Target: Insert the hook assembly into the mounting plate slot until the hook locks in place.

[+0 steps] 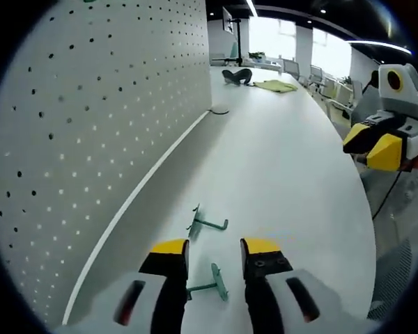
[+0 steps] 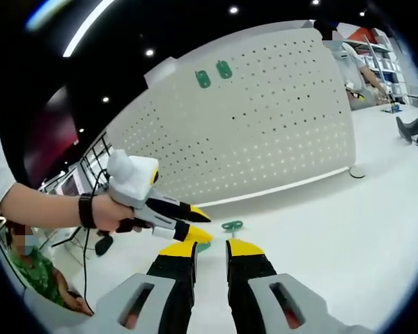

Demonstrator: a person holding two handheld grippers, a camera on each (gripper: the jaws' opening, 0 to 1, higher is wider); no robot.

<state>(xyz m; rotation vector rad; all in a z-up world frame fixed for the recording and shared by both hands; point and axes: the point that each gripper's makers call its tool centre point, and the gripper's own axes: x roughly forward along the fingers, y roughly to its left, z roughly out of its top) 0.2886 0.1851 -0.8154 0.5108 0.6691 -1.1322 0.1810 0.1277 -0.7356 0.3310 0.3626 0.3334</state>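
1. Two green hook assemblies are seen lying on the white table [image 1: 285,174] in the left gripper view: one [image 1: 206,223] just ahead of the jaws, another [image 1: 213,282] between them, untouched.
2. The left gripper [image 1: 214,252] is held released, jaws apart.
3. The right gripper [image 2: 210,252] is likewise unclenched and empty.
4. Two green mounting plates [image 2: 213,74] are fixed high on the white pegboard [image 2: 265,125].

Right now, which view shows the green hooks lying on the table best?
The left gripper view: two green hooks lie on the white table just ahead of the left gripper, stems and plates distinct. The right gripper view shows one hook small, by the pegboard, and another mostly hidden.
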